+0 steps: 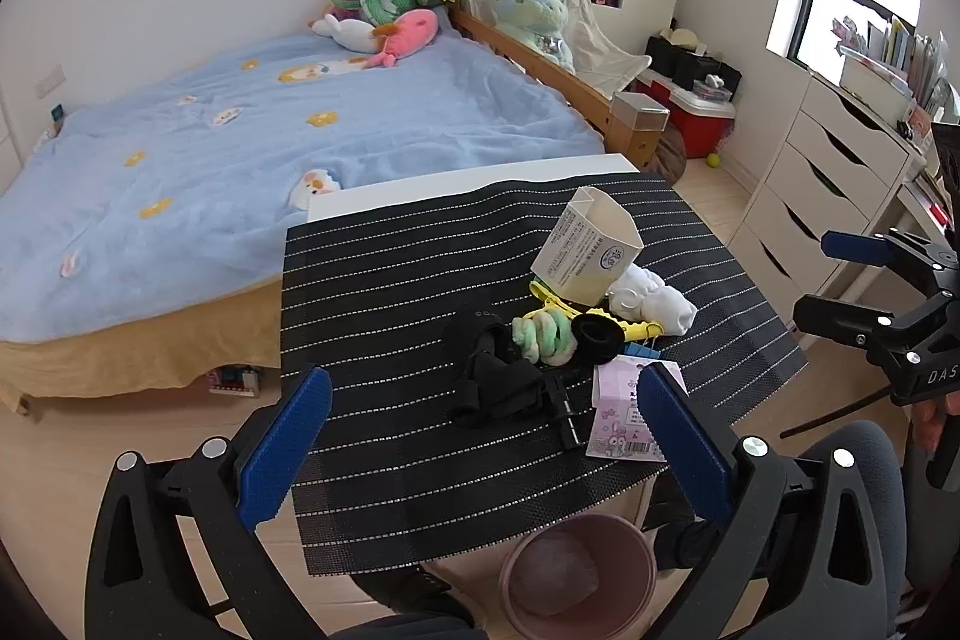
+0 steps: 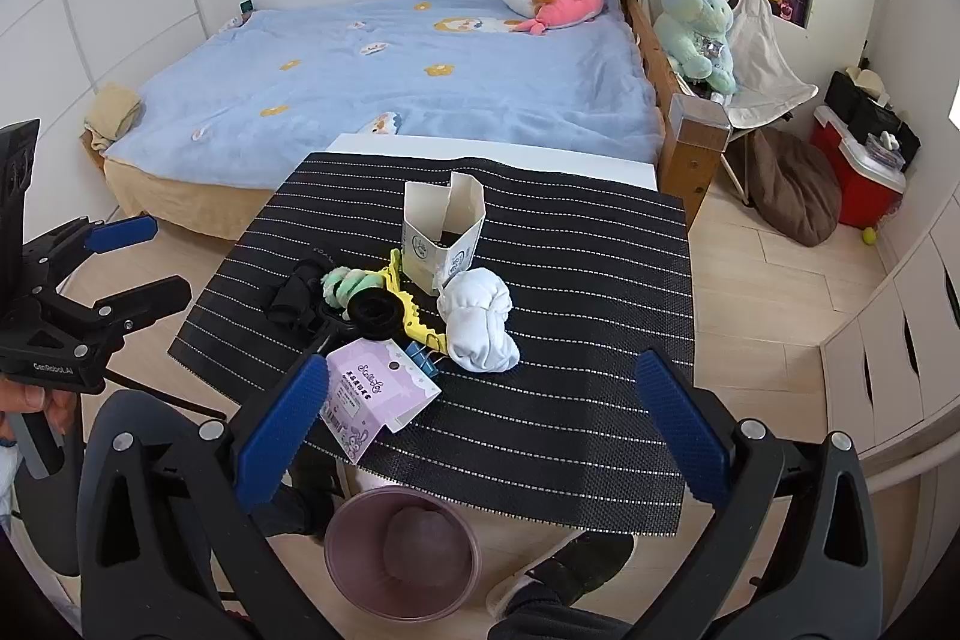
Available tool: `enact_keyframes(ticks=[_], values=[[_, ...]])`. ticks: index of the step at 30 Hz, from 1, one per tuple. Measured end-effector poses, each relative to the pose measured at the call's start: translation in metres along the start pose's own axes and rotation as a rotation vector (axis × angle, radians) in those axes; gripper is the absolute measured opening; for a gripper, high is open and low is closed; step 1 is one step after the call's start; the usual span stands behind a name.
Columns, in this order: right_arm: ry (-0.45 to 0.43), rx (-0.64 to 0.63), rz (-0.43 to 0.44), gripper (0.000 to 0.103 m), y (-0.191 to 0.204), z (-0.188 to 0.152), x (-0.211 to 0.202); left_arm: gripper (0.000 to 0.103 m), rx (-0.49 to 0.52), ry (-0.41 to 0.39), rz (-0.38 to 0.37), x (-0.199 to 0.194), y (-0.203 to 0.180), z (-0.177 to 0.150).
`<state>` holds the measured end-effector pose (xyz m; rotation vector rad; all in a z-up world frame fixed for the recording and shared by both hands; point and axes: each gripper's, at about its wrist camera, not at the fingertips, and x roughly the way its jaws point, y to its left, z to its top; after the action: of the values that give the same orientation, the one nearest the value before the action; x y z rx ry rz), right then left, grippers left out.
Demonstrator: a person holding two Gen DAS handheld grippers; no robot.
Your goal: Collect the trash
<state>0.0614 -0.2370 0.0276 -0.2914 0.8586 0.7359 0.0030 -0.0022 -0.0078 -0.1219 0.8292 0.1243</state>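
Over worktop: both my claws hover above the near edge of the striped mat [image 2: 540, 280], holding nothing.
Left claw [image 1: 483, 439]: jaws wide, black strap bundle [image 1: 504, 388] between and beyond the fingers.
Right claw [image 2: 480, 430]: jaws wide, purple card packet [image 2: 375, 397] just beside its left finger.
Trash pile: open paper carton [image 2: 441, 235] upright mid-mat; white wad [image 2: 477, 319] touching its base.
Clutter: yellow clip [image 2: 414, 307], black ring [image 2: 375, 313], green-white coil [image 2: 348, 283], blue binder clip [image 2: 423, 361] packed together.
Bin: pink wastebasket [image 2: 402, 553] on floor, below the mat's near edge.
Background: bed [image 2: 420, 82] behind worktop.
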Motion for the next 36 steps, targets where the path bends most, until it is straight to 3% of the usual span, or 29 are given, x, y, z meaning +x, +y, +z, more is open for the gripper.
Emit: enact_keyframes(ticks=[22, 36], values=[[-0.002, -0.004, 0.024, 0.100, -0.0008, -0.0042, 0.0016, 0.098, 0.013, -0.021, -0.007, -0.0067, -0.0049, 0.0024], [0.010, -0.008, 0.049, 0.100, -0.0018, -0.0023, 0.0039, 0.098, -0.017, -0.017, -0.051, -0.0058, -0.0003, 0.0043]])
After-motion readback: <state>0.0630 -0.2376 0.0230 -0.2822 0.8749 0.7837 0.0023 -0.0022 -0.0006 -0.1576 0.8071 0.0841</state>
